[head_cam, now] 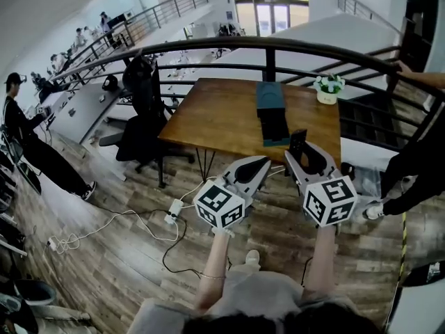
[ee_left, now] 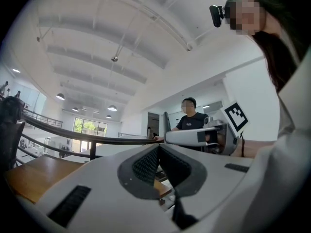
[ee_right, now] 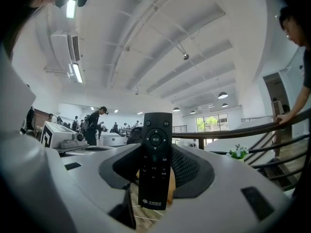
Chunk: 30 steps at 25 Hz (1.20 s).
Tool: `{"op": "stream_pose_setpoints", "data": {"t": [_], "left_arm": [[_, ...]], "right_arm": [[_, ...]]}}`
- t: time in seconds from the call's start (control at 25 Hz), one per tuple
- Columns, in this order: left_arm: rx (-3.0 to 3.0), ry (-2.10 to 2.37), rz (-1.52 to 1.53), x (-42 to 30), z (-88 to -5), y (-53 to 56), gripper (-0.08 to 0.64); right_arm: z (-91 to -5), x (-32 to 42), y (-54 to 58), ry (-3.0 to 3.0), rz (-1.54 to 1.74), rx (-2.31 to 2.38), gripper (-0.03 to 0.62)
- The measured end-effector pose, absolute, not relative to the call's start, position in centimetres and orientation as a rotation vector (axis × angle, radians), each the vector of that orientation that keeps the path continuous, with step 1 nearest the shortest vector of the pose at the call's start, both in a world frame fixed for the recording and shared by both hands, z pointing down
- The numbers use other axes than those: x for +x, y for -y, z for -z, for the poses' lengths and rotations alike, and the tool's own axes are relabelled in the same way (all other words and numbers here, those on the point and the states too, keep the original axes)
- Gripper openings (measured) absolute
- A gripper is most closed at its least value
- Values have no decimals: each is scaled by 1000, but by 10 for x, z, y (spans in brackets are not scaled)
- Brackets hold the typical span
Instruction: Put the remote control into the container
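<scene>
Closest to the camera, lower middle of the head view, both tools are held up side by side, marker cubes facing the camera. The left tool point(head_cam: 261, 163) is fully closed with nothing in it; in the left gripper view its ribbed pads point(ee_left: 146, 165) meet at the tips. The right tool point(head_cam: 300, 154) is clamped on the remote control point(ee_right: 155, 159). In the right gripper view the black remote stands upright between the pads, buttons toward the camera, its top poking out past the tips.

Under the tools is wooden floor, with a white power strip point(head_cam: 172, 212) and cables trailing toward the lower left of the frame.

A bit further out is the wooden surface point(head_cam: 215, 113). In the head view the remote's top overlaps its near edge, just beside the near end of the container point(head_cam: 270, 99), a long dark teal box lying lengthwise in the middle of the surface. Can't tell if the remote is touching it.

At the far corner, upper right, is a small potted plant point(head_cam: 328, 85). A black office chair point(head_cam: 142, 120) is on the side toward the frame's left. Past all that runs a dark curved railing point(head_cam: 208, 47).
</scene>
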<state>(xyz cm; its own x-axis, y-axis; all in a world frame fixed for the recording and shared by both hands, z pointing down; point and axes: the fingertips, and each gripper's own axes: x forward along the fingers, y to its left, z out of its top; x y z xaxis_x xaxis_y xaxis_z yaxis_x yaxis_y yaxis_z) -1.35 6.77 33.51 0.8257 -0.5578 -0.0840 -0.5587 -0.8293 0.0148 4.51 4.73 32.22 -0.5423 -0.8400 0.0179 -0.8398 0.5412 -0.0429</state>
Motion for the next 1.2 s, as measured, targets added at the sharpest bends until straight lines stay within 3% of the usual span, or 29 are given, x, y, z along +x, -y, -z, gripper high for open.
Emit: {"op": "stream_pose_setpoints", "data": {"t": [1.2], "left_arm": [[-3090, -797, -131, -40, -356, 30, 4]], "right_arm": [[-346, 21, 45, -2709, 144, -1652, 199]]}}
